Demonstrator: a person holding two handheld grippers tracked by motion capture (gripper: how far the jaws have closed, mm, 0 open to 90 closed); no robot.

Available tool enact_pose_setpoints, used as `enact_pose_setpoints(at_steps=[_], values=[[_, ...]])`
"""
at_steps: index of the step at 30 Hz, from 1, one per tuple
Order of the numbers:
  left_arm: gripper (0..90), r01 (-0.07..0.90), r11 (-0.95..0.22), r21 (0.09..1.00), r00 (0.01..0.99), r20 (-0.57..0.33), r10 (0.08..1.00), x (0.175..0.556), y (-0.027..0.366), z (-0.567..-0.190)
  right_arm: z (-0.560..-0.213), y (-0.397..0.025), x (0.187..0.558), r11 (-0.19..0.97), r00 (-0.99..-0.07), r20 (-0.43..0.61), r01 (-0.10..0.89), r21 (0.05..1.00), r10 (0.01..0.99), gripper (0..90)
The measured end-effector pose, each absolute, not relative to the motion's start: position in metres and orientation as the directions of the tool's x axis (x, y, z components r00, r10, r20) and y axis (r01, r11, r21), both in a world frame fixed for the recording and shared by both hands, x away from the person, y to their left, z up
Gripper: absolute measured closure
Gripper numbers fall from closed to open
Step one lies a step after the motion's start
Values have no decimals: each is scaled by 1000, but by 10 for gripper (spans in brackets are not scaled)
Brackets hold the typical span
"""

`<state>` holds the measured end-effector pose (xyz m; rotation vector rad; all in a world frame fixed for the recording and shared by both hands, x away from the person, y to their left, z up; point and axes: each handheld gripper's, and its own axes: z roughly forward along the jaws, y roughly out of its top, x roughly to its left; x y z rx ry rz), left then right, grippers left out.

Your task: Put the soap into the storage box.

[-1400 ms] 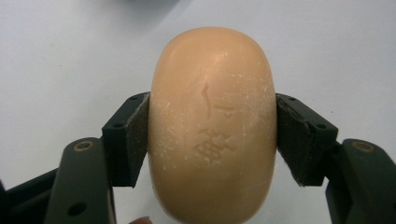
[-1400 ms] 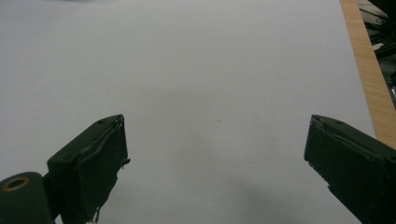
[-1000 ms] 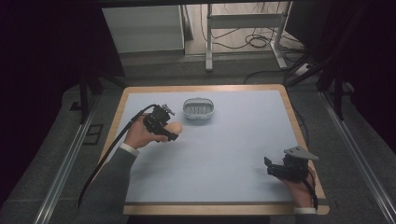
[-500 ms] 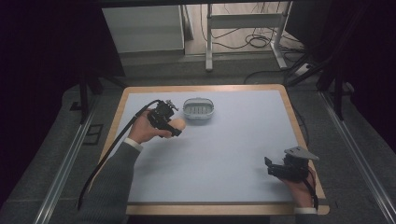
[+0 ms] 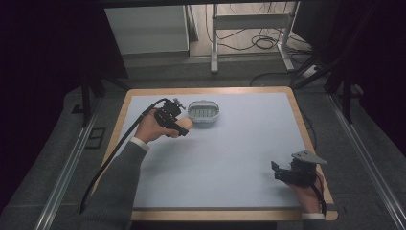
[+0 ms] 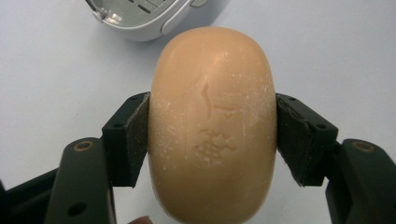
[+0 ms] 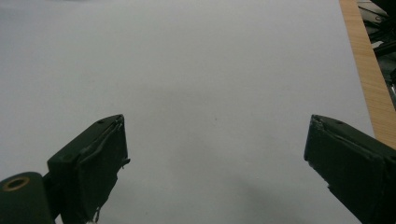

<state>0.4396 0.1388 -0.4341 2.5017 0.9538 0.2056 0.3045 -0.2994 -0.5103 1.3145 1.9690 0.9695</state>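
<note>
Pale blue-grey covering lies over the tabletop (image 5: 230,153), with a wooden border showing around its edges, and beyond the far edge a dim floor carries metal frame legs and loose cables.

My left gripper (image 5: 178,125) sits over the far left part of the tabletop, and I have it pinching a bar of soap (image 6: 212,126). In the left gripper view the two black jaws press against the bar's long sides, one on each side, and the peach-coloured oval stands out forward between them. Its upper face carries stamped characters and a dusting of white flecks. From the high view the soap (image 5: 184,125) pokes out of the gripper toward the right.

Just beyond the soap lies a white soap dish (image 5: 204,112), an oval tray with a slotted floor. The bar is close beside the dish's near left rim, not inside it; in the left gripper view the dish (image 6: 140,16) shows at the top edge, past the soap's far end.

My right gripper (image 5: 278,171) rests low at the near right corner of the tabletop, well apart from the dish. Its jaws stand spread wide in the right gripper view, with bare tabletop between them.
</note>
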Motion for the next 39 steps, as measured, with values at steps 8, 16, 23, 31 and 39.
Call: enact_pose_setpoints(at_steps=[8,16,23,31,39], values=[[326,589,-664,461,753,-14,658,446,133,-431,-510,-300,304,249,-348,-65,517,819,935,60],[326,580,-676,454,762,-9,648,452,126,-429,-510,-300,305,248,-346,-64,518,819,936,60],[326,579,-672,462,761,-10,648,459,122,-427,-510,-300,304,252,-350,-67,517,818,934,59],[326,585,-677,447,761,-14,649,472,118,-433,-511,-301,305,249,-346,-67,518,818,936,60],[327,591,-682,431,760,-15,649,486,114,-438,-511,-302,304,249,-344,-67,518,818,937,60]])
